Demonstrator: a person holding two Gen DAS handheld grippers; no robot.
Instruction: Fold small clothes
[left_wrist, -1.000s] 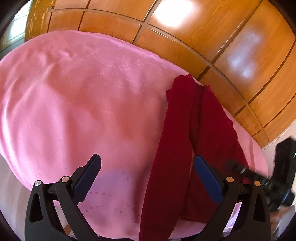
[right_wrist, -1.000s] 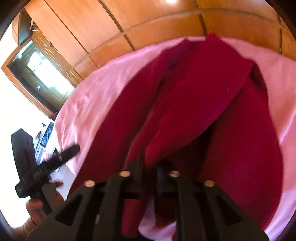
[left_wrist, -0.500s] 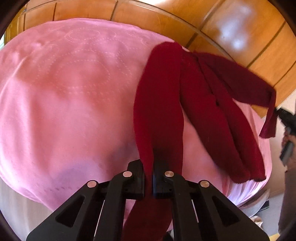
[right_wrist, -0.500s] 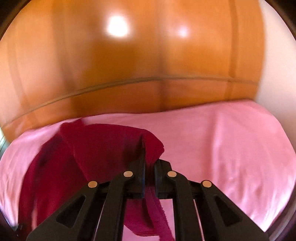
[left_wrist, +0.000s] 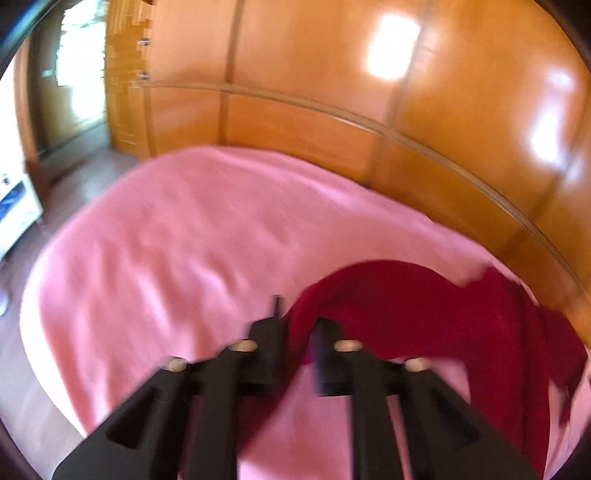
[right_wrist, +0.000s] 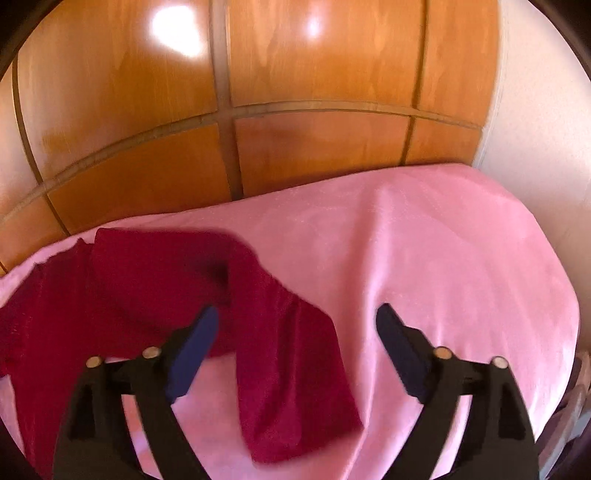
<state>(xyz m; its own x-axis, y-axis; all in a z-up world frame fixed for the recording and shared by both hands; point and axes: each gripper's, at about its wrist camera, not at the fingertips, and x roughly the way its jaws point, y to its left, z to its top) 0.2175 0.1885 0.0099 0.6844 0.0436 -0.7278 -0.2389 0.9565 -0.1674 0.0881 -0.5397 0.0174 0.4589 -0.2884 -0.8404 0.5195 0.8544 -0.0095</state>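
**Red garment lying across the pink sheet, both grippers opening**

A dark red garment (right_wrist: 155, 291) is lying spread on a pink sheet (right_wrist: 443, 258) that is covering the bed, with a glossy wooden wall of panels (right_wrist: 314, 147) standing behind it.

In the right wrist view, the right gripper (right_wrist: 295, 325) is hovering over the near part of the sheet with its jaws opening and standing wide apart. One leg or sleeve of the garment is running forward between the two fingers (right_wrist: 195, 343) and reaching down toward the near edge of the bed. The pads are not pressing on it; the cloth is lying loose on the sheet under the gap. The bulk of the garment is lying to the left of this gripper, stretching back toward the wooden wall.

In the left wrist view, which is blurred, the left gripper (left_wrist: 297, 332) is pointing down at the bed with its jaws opening and a narrow gap showing between them. An end of the red garment (left_wrist: 424, 317) is sitting in that gap, and a strip of it is trailing down behind the left finger. Whether the pads are touching the cloth is hard to tell through the blur. From there the garment is arching away to the right, toward the wall side of the bed.
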